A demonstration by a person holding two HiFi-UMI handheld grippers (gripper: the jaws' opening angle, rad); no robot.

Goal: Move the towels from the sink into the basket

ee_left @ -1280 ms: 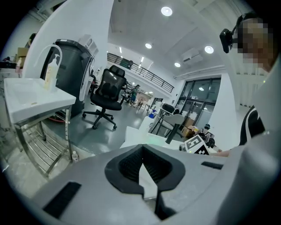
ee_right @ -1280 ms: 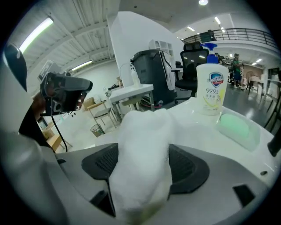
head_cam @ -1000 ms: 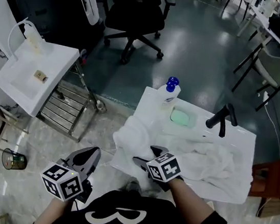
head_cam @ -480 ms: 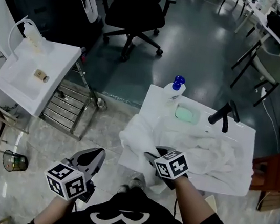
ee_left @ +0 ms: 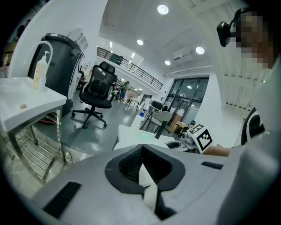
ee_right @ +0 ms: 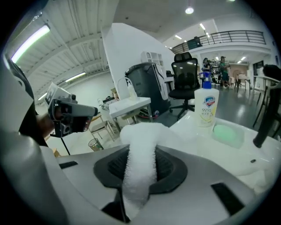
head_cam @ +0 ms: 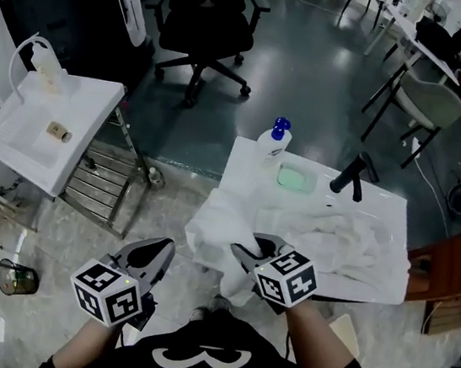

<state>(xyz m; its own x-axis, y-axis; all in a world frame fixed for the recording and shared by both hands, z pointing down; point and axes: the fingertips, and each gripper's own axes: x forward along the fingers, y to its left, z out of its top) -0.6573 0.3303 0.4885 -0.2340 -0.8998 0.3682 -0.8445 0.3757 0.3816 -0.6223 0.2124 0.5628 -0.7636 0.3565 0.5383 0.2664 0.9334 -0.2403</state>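
Far left, a small white washstand (head_cam: 16, 136) with a metal rack (head_cam: 98, 190) just beside it. Between that and the main sink (head_cam: 396, 215) there's open marble floor (head_cam: 163, 212). The left gripper (head_cam: 160, 248) hovers over that gap, jaws together, nothing in them. Now the right gripper (head_cam: 243, 249), at the sink's near-left edge. Its jaws have just been closing and pinch a fold of white towel (head_cam: 220, 224). The towel is fluffy and rumpled, bunched over the left rim. The rest sprawls across the basin toward the black faucet (head_cam: 351, 175).

blue-capped bottle (head_cam: 274, 138) beside green soap (head_cam: 296, 178), black office chair (head_cam: 204, 22) beyond
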